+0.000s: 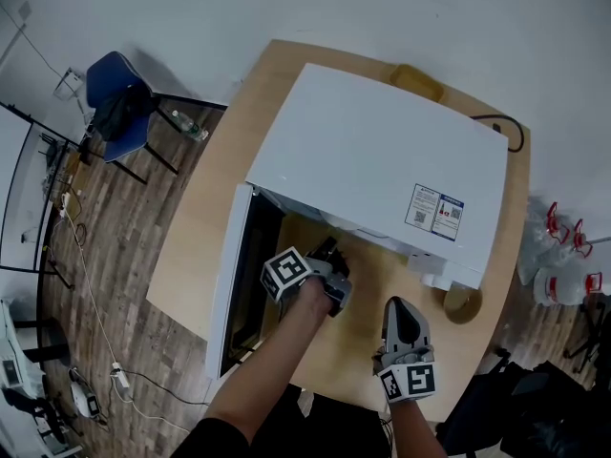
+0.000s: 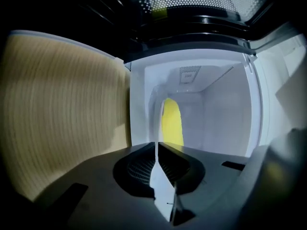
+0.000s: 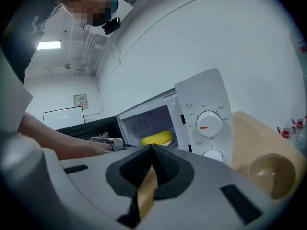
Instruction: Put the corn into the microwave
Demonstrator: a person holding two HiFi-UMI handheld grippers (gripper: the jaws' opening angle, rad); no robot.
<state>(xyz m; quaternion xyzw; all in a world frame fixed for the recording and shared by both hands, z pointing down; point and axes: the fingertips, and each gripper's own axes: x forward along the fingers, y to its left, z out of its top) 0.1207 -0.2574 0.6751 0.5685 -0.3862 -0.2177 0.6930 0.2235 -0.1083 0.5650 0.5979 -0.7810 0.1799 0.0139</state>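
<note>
The yellow cob of corn [image 2: 171, 123] is round and may roll toward the front edge of the white microwave's [image 1: 382, 151] floor if you knock it. The open door [image 1: 227, 284] would likely strike your left claw [image 2: 158, 150] if swung now. The cob lies inside, straight ahead of that claw and apart from it. Both claws are pinched closed and empty. Your right claw [image 3: 152, 150] hangs over the wooden table's [image 1: 191, 256] near edge.

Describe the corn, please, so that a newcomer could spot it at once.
Find the white microwave on the wooden table; its door stands open. Inside the pale cavity lies the corn, the only bright yellow thing there.
</note>
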